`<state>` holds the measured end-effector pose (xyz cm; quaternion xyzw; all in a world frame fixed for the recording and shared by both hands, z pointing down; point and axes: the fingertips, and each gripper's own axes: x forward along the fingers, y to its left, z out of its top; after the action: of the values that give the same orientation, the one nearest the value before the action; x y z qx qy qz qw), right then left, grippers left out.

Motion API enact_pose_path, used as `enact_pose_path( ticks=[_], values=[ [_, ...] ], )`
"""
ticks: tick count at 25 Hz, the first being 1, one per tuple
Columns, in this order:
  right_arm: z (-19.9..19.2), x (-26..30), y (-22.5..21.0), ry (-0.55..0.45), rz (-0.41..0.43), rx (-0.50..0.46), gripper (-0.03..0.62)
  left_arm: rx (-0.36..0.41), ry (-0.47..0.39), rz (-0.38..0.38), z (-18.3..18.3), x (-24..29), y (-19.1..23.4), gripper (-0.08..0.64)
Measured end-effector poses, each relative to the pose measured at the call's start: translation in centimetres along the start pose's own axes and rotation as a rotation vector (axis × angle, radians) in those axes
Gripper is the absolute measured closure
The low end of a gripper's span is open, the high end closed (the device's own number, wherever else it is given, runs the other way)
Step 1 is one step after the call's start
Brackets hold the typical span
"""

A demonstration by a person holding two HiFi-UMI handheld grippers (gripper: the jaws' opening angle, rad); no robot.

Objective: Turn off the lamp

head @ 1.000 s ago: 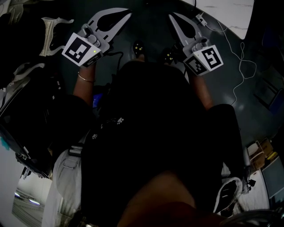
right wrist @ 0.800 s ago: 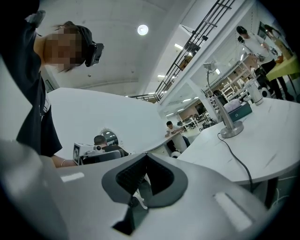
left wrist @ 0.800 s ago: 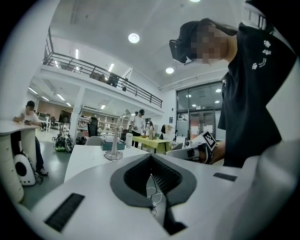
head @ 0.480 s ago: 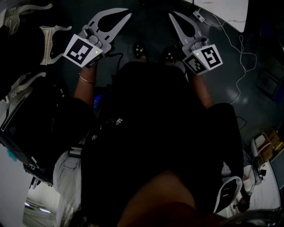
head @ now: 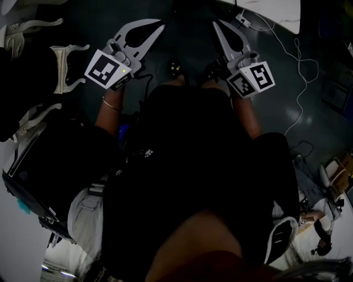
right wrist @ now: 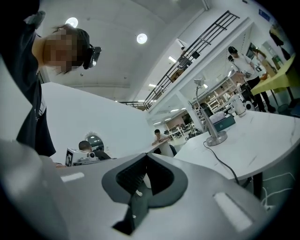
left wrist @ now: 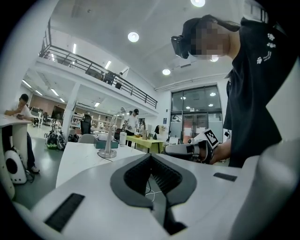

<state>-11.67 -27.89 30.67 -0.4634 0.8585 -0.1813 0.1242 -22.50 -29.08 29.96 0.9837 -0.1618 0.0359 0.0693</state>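
Note:
A silver desk lamp (left wrist: 109,139) stands on a white table (left wrist: 79,159), some way off from both grippers; whether it is lit I cannot tell. In the right gripper view the lamp (right wrist: 212,123) stands on the table (right wrist: 262,136) with its cord trailing off the base. My left gripper (head: 159,23) and right gripper (head: 215,23) are held side by side in front of the person, over the dark floor. Both are shut with nothing between their jaws. The left gripper's (left wrist: 151,156) tips meet, and so do the right gripper's (right wrist: 146,156).
A white table corner (head: 276,10) shows at the head view's top right, with a white cable (head: 300,82) running down across the floor. White chairs (head: 65,67) and a black case (head: 44,165) stand at the left. Other people sit and stand at tables farther off.
The head view has drifted, so both grippers sit slightly lower in the picture. They stay shut, empty and side by side.

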Motion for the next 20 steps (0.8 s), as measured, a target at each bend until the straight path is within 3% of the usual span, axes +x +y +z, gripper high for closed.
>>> enact_pose_path(
  ticks=[9,20],
  values=[
    [1.4,-2.9,-0.7,-0.027,-0.043,-0.029,0.591,0.019,0.01,-0.01,0.0,1.5,-2.8,0.554],
    [4.1,-11.1,-1.6,-0.079,-0.084,-0.042,0.591,-0.022,-0.049,-0.03,1.3,7.1,-10.2,0.554]
  ],
)
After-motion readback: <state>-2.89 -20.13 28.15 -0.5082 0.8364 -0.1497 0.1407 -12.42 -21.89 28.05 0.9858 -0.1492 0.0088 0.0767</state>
